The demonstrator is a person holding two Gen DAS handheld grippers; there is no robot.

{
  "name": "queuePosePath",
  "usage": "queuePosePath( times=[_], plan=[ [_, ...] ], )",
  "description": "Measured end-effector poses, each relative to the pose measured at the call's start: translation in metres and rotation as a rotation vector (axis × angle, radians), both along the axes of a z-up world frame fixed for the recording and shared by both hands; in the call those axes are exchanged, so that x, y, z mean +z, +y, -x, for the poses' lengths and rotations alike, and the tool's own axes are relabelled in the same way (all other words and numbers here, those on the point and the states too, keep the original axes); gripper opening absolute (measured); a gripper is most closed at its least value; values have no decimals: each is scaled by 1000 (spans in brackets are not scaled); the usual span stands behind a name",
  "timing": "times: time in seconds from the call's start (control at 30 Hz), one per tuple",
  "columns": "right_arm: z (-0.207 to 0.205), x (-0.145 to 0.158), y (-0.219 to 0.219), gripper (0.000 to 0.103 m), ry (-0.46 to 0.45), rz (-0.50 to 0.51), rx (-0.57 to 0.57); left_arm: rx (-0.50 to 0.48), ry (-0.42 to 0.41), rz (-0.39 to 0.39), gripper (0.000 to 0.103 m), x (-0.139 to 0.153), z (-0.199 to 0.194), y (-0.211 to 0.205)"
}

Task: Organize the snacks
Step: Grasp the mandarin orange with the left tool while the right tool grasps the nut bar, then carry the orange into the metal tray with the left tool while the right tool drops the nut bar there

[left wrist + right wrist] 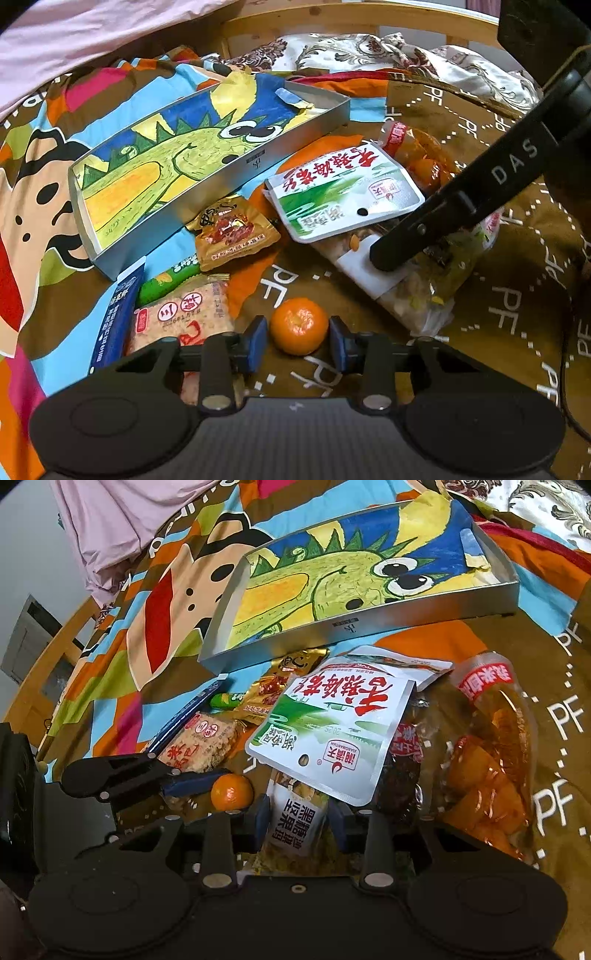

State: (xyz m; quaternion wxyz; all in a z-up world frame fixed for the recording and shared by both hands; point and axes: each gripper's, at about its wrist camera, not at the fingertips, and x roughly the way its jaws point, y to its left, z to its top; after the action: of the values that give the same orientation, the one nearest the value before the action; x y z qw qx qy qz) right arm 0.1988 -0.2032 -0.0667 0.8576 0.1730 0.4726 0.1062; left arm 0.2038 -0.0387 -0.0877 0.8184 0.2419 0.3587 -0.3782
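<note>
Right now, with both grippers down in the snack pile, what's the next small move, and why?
Probably finish closing the left gripper on the mandarin, then lift it toward the tray. The fruit sits between the blue pads with slight gaps either side, and the tray holds no snacks yet. The right gripper is already shut on the clear nut packet.

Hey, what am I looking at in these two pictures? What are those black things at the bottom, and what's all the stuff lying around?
There is no robot here. A person holds a pincer tool in each hand, and each tool has a wide-angle camera looking along its jaws. One picture comes from the left tool, the other from the right. Snack packets lie on a patterned bedspread beside a silver tray lined with a dinosaur drawing. The left gripper has its jaws either side of a mandarin; whether they squeeze it is unclear. The right gripper is clamped on a see-through nut packet.
</note>
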Motion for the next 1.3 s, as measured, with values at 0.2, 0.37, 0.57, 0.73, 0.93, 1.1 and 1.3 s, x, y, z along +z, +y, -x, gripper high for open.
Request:
queuePosePath(
  times=[0.2, 0.37, 0.57, 0.73, 0.93, 1.1, 1.3],
  plan=[
    [-8, -14, 5, 42, 34, -58, -4, 21, -28, -16, 37, -2, 4, -7],
    [-3, -12, 6, 41, 19, -49, -1, 45, -31, -14, 36, 2, 6, -5],
    [15, -9, 6, 40, 74, -80, 22, 126, -21, 37, 36, 17, 11, 3],
    [34, -9, 6, 40, 121, -178, 32, 188, -51, 103, 36, 37, 14, 15],
    [55, 11, 14, 39, 16, -206, 66, 270, -95, 181, 36, 58, 12, 31],
    [60, 18, 21, 39, -45, -145, 83, 348, -130, 246, 36, 72, 9, 45],
    [55, 5, 38, 39, -62, 3, 136, 411, -110, 266, 36, 73, 0, 54]
  ],
)
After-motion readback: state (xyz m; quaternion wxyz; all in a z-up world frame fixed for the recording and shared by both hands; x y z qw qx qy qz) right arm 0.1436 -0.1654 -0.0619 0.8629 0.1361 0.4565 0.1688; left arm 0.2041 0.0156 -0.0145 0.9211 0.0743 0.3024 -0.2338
